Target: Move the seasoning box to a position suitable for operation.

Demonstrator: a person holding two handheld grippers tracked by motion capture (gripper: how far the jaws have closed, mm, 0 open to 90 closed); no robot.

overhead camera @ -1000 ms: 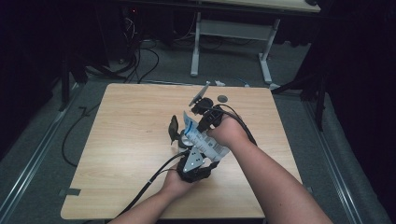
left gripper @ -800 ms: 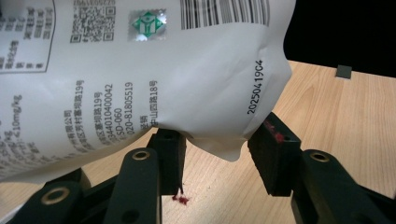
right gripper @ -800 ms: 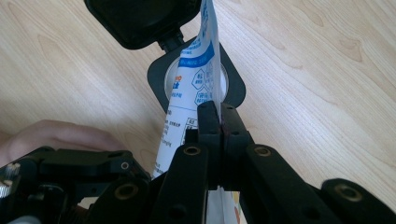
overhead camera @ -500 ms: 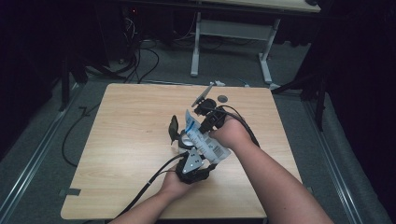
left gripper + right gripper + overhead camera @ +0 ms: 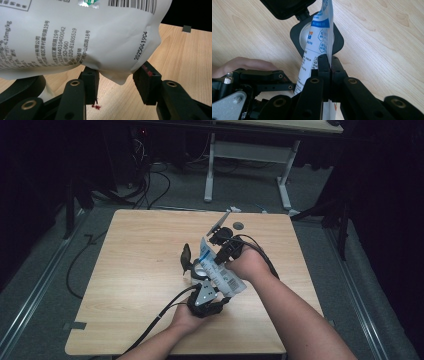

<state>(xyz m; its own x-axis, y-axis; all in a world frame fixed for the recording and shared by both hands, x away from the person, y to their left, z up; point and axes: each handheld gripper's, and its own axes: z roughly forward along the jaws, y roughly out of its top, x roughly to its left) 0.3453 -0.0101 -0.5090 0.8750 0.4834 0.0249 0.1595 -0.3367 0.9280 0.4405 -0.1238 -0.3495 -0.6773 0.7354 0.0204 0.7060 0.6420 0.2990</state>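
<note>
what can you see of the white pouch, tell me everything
The white pouch is a soft, creased plastic refill bag with blue panels, small black print, a barcode and a date code. It is held in the air, tilted above a black container with its hinged lid open. The right hand-held gripper is shut on one edge of it. The left hand-held gripper sits under its lower end, with the pouch between its jaws; whether they press on it is unclear.
</note>
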